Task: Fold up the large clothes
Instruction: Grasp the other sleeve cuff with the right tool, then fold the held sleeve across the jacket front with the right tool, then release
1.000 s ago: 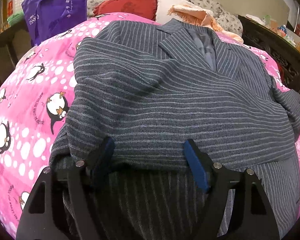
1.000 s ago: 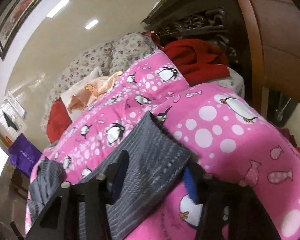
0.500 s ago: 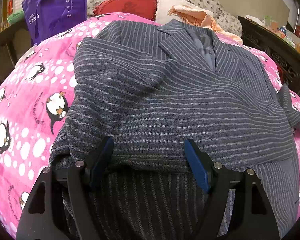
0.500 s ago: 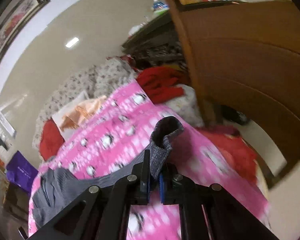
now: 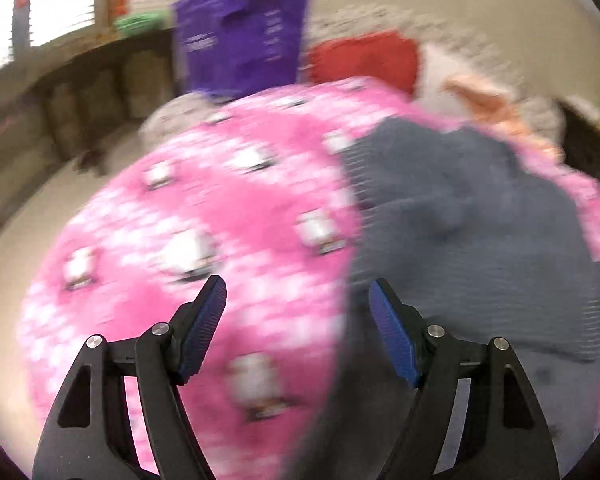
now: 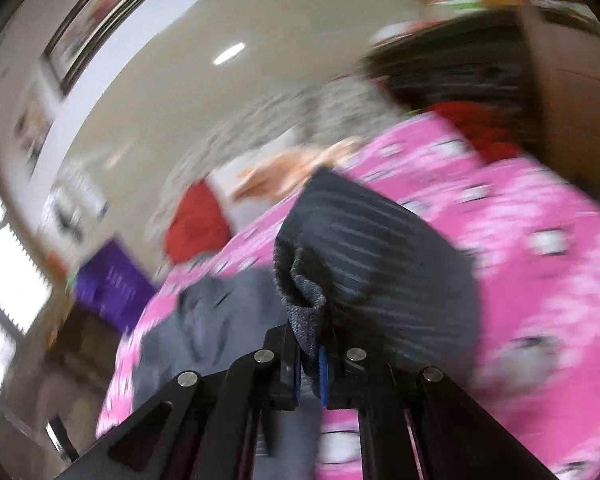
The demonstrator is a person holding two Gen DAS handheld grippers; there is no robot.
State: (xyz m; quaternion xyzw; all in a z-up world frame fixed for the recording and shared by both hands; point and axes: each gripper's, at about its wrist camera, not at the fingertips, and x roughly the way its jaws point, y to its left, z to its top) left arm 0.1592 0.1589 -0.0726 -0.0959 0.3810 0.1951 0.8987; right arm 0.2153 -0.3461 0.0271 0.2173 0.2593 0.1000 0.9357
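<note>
While the right gripper (image 6: 310, 364) pinches the sleeve (image 6: 364, 256) of the soft, limp jacket (image 5: 480, 232), the left gripper (image 5: 298, 300) gapes empty; grip its hems.

No text can be read in either view. The purple bag (image 5: 242, 32) carries pale printed lettering on its front and side, but motion blur smears it beyond reading; in the right wrist view the same bag's print is equally illegible.
</note>
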